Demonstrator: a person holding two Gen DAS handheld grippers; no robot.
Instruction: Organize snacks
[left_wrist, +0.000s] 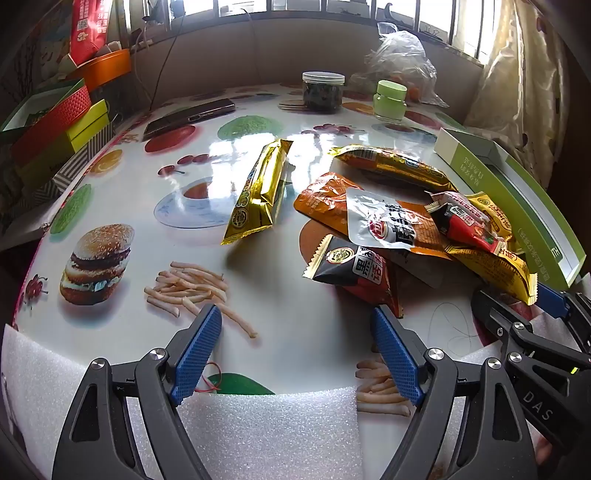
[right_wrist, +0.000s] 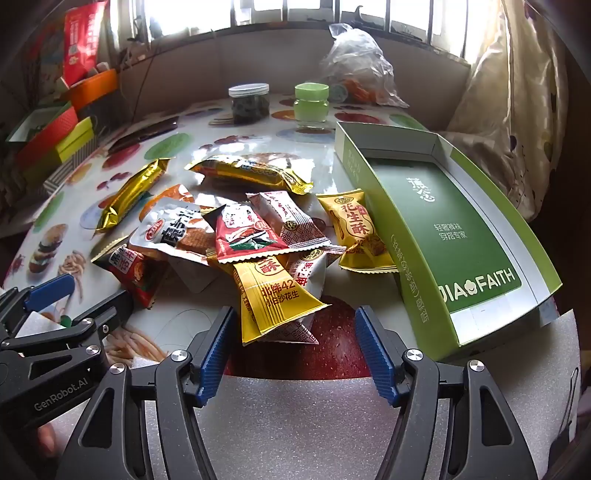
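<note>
Snack pile: I see a heap of snack packets (right_wrist: 251, 236) lying loose in the middle of the table (left_wrist: 295, 314), overlapping one another, just left of the box.
Nearest packet: a yellow packet (right_wrist: 273, 299) sticks out of the heap toward my right claw, its end reaching in between the two blue pads without touching either, as far as I can tell.
Stray bar: a long gold bar (left_wrist: 258, 192) lies by itself to the left of the heap, apart from it.
Second gold bar: another gold packet (left_wrist: 391, 166) lies across the far edge of the heap.
Box: an open green box (right_wrist: 450, 229) sits at the right of the table, its floor bare of snacks; a yellow packet (right_wrist: 354, 229) rests against its left wall.
Right claw: my right claw (right_wrist: 295, 350) is spread wide and holds nothing, tilted down over the near edge of the heap.
Left claw: my left claw (left_wrist: 295, 354) is also spread wide and empty, tilted down over bare tablecloth left of the heap.
Far side: a dark jar (left_wrist: 323, 92) and a green jar (left_wrist: 389, 101) stand near the back, a clear plastic bag (left_wrist: 399, 59) behind them.
Left edge: a phone (left_wrist: 188, 118) lies flat; stacked coloured boxes (left_wrist: 59, 125) sit beyond it.
</note>
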